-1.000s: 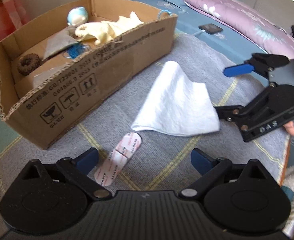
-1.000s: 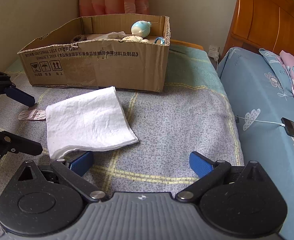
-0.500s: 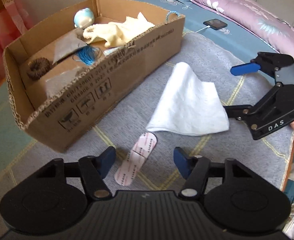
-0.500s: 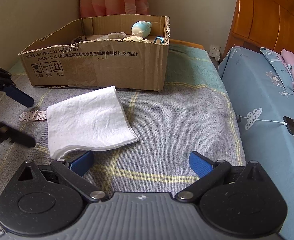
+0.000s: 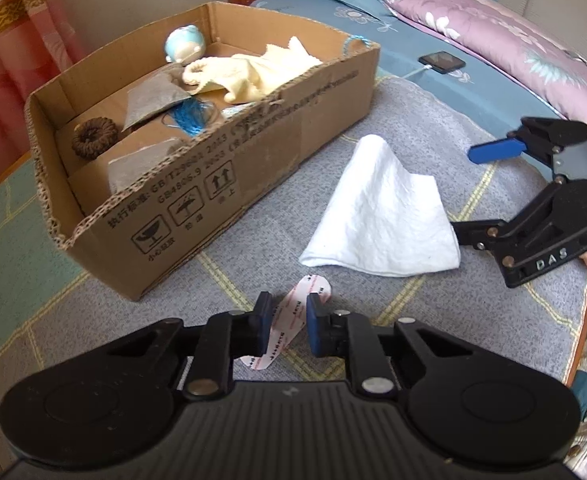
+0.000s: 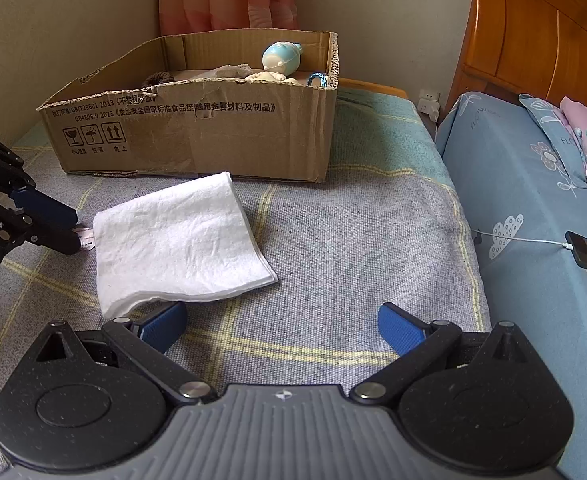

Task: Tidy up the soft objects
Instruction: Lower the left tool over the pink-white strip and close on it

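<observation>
**Stock of soft objects: box part filled, two items still out**

Contents already stowed: open brown cardboard box (image 5: 197,184) with printed handling marks, at 11 o'clock in the left wrist view. Inside it lie a cream-yellow crumpled cloth (image 5: 253,72), a round pale-blue and white plush toy (image 5: 184,44), a brown knitted ring (image 5: 94,138), a grey fabric piece (image 5: 153,100) and a tangle of blue cord (image 5: 191,116). These look sorted.

Items still outside, on the grey woven blanket with yellow lines (image 5: 413,304):
- Folded white towel (image 5: 381,216), at 1 o'clock from the left tool, just beside the box front and apart from it.
- Flat pink-and-white printed strip with rounded ends (image 5: 293,320), at 12 o'clock, directly at the left tool.

Left tool (image 5: 289,326): fingers drawn almost together, one on each side of the strip; the pads appear to touch it, so the pinch seems made or nearly made. The strip rests on the blanket, not lifted.

Right tool (image 6: 281,326): fingers spread wide, holding nothing; its left pad (image 6: 163,326) sits at the near edge of the towel, at 10 o'clock.

Judgement: well past halfway. Remaining work is likely carrying the strip to the box, then the towel.
</observation>
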`<state>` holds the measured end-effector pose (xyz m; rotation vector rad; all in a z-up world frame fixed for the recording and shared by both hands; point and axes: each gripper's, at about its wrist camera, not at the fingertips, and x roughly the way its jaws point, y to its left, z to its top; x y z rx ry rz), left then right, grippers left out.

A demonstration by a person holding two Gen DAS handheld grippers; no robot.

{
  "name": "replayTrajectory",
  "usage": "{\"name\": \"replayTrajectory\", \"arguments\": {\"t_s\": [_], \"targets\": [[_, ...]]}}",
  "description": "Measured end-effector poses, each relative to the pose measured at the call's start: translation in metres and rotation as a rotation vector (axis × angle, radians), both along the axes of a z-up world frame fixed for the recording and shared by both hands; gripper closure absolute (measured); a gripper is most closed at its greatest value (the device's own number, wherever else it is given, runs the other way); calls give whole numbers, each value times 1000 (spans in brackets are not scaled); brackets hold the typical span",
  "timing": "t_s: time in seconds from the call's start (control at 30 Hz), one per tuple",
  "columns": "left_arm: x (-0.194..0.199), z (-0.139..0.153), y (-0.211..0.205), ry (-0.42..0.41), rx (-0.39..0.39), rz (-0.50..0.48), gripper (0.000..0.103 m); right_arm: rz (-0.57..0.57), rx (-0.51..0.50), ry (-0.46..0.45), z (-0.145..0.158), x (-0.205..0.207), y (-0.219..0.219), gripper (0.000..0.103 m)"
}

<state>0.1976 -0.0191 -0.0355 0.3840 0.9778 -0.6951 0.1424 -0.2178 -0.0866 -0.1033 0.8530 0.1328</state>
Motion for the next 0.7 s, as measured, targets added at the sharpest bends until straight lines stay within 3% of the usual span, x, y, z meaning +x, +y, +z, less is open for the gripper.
{"name": "replayTrajectory", "arguments": {"t_s": [0.27, 0.53, 0.7], "targets": [[3, 8, 10, -14, -24, 75, 83, 11, -1, 1, 2, -3, 3, 0], [9, -2, 25, -4, -20, 176, 83, 50, -9, -24, 11, -12, 11, 0], [-1, 5, 28, -40, -27, 169, 71, 97, 8, -63, 27, -19, 14, 0]]}}
